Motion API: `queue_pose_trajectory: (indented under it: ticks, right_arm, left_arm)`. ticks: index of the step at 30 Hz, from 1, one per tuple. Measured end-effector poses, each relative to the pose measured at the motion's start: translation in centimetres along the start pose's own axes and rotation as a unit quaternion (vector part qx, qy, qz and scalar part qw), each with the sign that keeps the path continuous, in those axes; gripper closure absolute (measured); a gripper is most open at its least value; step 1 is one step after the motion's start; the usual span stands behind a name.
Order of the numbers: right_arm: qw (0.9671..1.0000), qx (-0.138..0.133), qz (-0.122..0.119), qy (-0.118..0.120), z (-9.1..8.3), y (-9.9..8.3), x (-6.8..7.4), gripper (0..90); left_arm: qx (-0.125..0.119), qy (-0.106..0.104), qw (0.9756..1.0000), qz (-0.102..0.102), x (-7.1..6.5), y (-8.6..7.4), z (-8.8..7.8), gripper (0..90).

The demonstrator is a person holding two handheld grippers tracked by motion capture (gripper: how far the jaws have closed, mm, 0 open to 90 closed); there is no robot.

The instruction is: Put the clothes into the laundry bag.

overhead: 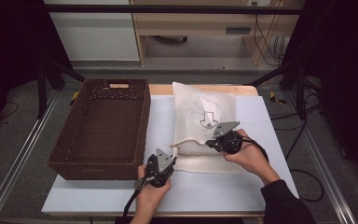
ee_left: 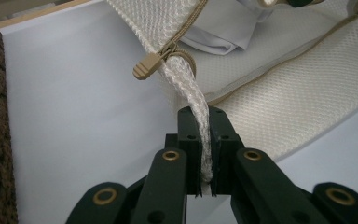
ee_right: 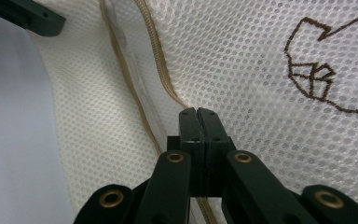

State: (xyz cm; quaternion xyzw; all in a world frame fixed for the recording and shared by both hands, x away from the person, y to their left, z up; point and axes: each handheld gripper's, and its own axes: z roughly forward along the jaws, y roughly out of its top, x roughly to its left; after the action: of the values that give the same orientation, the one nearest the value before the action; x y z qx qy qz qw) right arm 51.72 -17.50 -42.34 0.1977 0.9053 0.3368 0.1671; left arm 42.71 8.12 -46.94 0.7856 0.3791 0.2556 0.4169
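Mesh bag (overhead: 204, 122) lying on the white mat (overhead: 261, 140) of the bench, toward the far edge and just right of the wicker basket (overhead: 100, 126), which is standing along the mat's left edge. The bag's long axis is running from the near edge to the far edge; its zippered opening is facing the near edge, toward the person.

Left gripper (overhead: 164, 161) is sitting at the bag's near left corner, just beside the basket's near right corner. In the left gripper view its jaws are standing all but together, pinching the white woven cord (ee_left: 193, 100) that is looped through the tan zipper pull (ee_left: 148, 65); the cord is running straight from the pads up to the pull, so the pull is lying directly ahead of this gripper. A folded white cloth (ee_left: 223, 35) is showing inside the open mouth.

Right gripper (overhead: 223, 135) is resting on the bag's near edge, to the right of the pull. In the right gripper view its jaws are fully together, nipping the mesh beside the zipper track (ee_right: 161, 60), with the brown stitched emblem (ee_right: 321, 70) lying off to one side.

Judged relation for the coming move: the zipper track is stretching from the pull toward the right gripper, across the bag's near edge. The left gripper is the nearer one to the pull and is already holding its cord, so a draw along that track, with the right gripper anchoring the fabric, appears to be the step in hand.
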Motion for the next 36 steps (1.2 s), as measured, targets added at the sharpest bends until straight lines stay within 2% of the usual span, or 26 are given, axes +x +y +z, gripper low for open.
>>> queue_pose_trajectory:
  ticks: [10, 14, 19, 23, 25, 30, 31, 36]
  right_arm:
    - [0.9999, 0.001, -0.006, 0.010, 0.4, -0.1, 1.2, 90.0]
    - [0.9999, 0.003, -0.007, 0.012, 0.5, -0.2, 1.8, 90.0]
    - [0.9997, 0.002, -0.019, 0.013, 0.8, 0.3, 2.8, 90.0]
    - [0.9996, 0.011, -0.025, 0.012, 1.4, 0.4, 3.1, 90.0]
    - [0.9996, 0.014, -0.022, 0.011, 1.8, 0.1, 3.1, 90.0]
    - [0.9994, 0.024, -0.023, 0.002, 2.6, -0.6, 3.2, 90.0]
    - [0.9993, 0.026, -0.025, -0.006, 2.8, -0.6, 3.1, 90.0]
    - [0.9993, 0.025, -0.023, -0.012, 3.5, -0.7, 3.1, 90.0]
  left_arm:
    - [0.002, -0.006, 0.9999, 0.012, -0.7, -0.8, -1.3, 85.2]
    - [0.009, 0.011, 0.9996, 0.024, -0.5, -1.3, -1.7, 85.2]
    - [0.021, 0.041, 0.9979, 0.045, -0.4, -1.8, -1.7, 85.0]
    - [0.022, 0.042, 0.9981, 0.040, -0.3, -2.2, -1.6, 83.4]
    - [0.018, 0.040, 0.9984, 0.036, -0.3, -2.3, -1.7, 80.0]
    - [0.007, 0.041, 0.9988, 0.026, -0.4, -2.2, -2.3, 62.2]
    - [0.004, 0.039, 0.9989, 0.025, -0.5, -2.2, -2.5, 59.9]
    - [-0.007, 0.030, 0.9991, 0.027, -0.7, -1.6, -3.1, 50.5]
